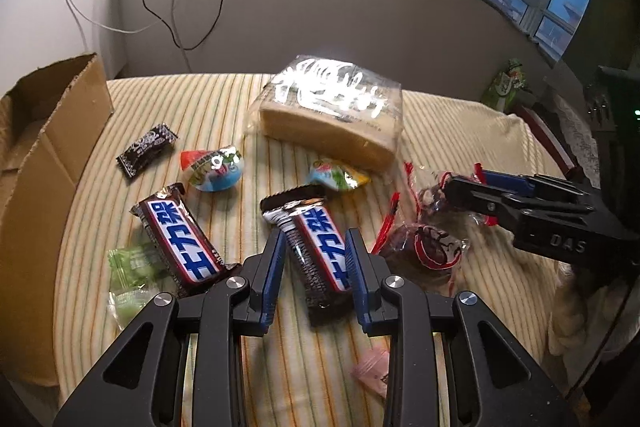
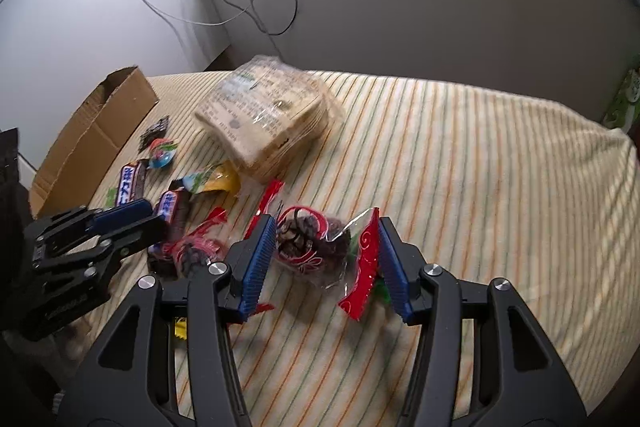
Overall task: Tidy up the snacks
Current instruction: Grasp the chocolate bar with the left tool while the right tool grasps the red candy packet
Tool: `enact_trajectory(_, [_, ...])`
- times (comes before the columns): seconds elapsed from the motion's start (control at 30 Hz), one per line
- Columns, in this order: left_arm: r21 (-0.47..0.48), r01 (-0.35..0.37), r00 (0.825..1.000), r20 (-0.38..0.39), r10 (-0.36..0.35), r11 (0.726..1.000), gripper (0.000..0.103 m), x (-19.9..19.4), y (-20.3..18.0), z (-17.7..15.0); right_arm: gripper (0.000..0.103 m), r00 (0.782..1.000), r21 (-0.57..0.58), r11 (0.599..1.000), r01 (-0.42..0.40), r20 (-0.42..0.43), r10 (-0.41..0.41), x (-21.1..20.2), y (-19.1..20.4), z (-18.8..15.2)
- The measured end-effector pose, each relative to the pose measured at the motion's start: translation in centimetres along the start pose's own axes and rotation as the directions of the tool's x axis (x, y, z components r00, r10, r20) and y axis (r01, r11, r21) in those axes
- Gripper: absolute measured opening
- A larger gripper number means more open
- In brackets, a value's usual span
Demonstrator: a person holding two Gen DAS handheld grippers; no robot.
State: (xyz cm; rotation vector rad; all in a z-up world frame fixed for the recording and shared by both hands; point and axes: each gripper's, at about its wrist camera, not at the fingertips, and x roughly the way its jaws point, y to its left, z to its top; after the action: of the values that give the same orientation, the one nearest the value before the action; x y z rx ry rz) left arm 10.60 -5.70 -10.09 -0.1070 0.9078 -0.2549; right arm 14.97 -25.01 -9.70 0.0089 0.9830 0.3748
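Note:
My left gripper (image 1: 314,233) is shut on a dark chocolate bar (image 1: 320,251) with a blue and white label, its blue pads pressing both long sides. A twin bar (image 1: 180,239) lies just to its left on the striped cloth (image 1: 224,99). My right gripper (image 2: 328,221) is shut on a clear-wrapped dark pastry (image 2: 312,247) with red swirls, the wrapper's red edge against the right pad. A second such pastry (image 1: 424,251) lies between the two grippers. The open cardboard box (image 1: 52,131) stands at the far left.
A bagged loaf of sliced bread (image 1: 328,115) sits at the back middle. Scattered around are a jelly cup (image 1: 216,167), a small dark packet (image 1: 146,149), a green candy (image 1: 130,267), a yellow-edged packet (image 1: 340,177) and a pink packet (image 1: 374,377). Cables hang behind.

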Motion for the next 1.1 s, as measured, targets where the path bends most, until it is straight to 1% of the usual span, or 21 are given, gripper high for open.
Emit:
enact_trajectory(0.13, [0.008,-0.011,1.0,0.0,0.011,1.0,0.031,0.1,0.0,-0.1,0.054,1.0,-0.024,1.0,-0.014,-0.014,0.013,0.2,0.5,-0.2])
enact_trajectory(0.17, [0.011,-0.017,1.0,-0.003,0.017,1.0,0.036,0.2,-0.1,0.0,0.054,1.0,-0.029,0.999,-0.02,-0.02,0.02,0.3,0.6,-0.2])
enact_trajectory(0.23, [0.014,-0.018,1.0,-0.007,0.018,1.0,0.039,0.5,-0.3,0.1,0.054,0.999,-0.038,0.999,-0.032,-0.035,0.031,0.6,0.9,-0.3])
enact_trajectory(0.27, [0.015,-0.011,1.0,-0.015,0.011,1.0,0.039,0.7,-0.3,0.0,0.054,0.999,-0.044,0.998,-0.036,-0.042,0.034,0.6,0.9,-0.4])
enact_trajectory(0.33, [0.023,-0.018,0.999,-0.037,0.019,1.0,0.039,1.5,-0.5,-0.2,0.05,0.997,-0.054,0.997,-0.048,-0.055,0.045,0.8,1.1,-0.4])
enact_trajectory(0.4, [0.034,-0.029,0.999,-0.027,0.03,0.999,0.039,1.6,-0.6,-0.3,0.05,0.997,-0.056,0.997,-0.06,-0.057,0.056,0.9,1.2,-0.4])
enact_trajectory(0.53, [0.039,-0.031,0.999,-0.027,0.033,0.999,0.035,1.5,-0.6,-0.3,0.049,0.995,-0.072,0.994,-0.08,-0.072,0.075,1.5,1.4,-0.3])
enact_trajectory(0.57, [0.037,-0.034,0.999,-0.026,0.035,0.999,0.031,1.5,-0.5,-0.3,0.05,0.995,-0.088,0.993,-0.078,-0.074,0.072,1.6,1.6,-0.2])
enact_trajectory(0.63, [0.029,-0.034,0.999,-0.026,0.035,0.999,0.027,1.5,-0.2,-0.3,0.053,0.995,-0.125,0.99,-0.068,-0.079,0.058,1.8,1.9,-0.1])
enact_trajectory(0.7, [0.017,-0.021,0.999,-0.027,0.021,1.0,0.027,1.5,-0.1,-0.2,0.054,0.996,-0.161,0.985,-0.057,-0.075,0.045,2.0,2.2,0.0])
enact_trajectory(0.8, [0.026,-0.029,0.999,-0.021,0.03,0.999,0.027,1.4,-0.2,-0.3,0.054,0.996,-0.174,0.983,-0.066,-0.076,0.053,2.4,2.4,0.2])
enact_trajectory(0.83, [0.027,-0.031,0.999,-0.02,0.031,0.999,0.027,1.5,-0.3,-0.3,0.054,0.996,-0.174,0.982,-0.067,-0.071,0.055,2.4,2.5,0.3])
enact_trajectory(0.87, [0.025,-0.03,0.999,-0.02,0.03,0.999,0.027,1.4,-0.3,-0.3,0.047,0.996,-0.176,0.982,-0.067,-0.07,0.055,2.5,2.5,0.2])
enact_trajectory(0.9, [0.023,-0.028,0.999,-0.02,0.028,0.999,0.027,1.3,-0.2,-0.3,0.044,0.996,-0.174,0.982,-0.071,-0.068,0.06,2.4,2.5,0.2])
enact_trajectory(0.97, [0.024,-0.027,0.999,-0.02,0.028,0.999,0.027,1.4,-0.4,-0.3,0.041,0.996,-0.177,0.982,-0.069,-0.06,0.059,2.3,2.6,0.0])
enact_trajectory(1.1, [0.024,-0.026,1.0,-0.012,0.027,0.999,0.027,0.9,-0.4,-0.5,0.04,0.997,-0.164,0.984,-0.076,-0.037,0.071,1.4,2.5,-0.4])
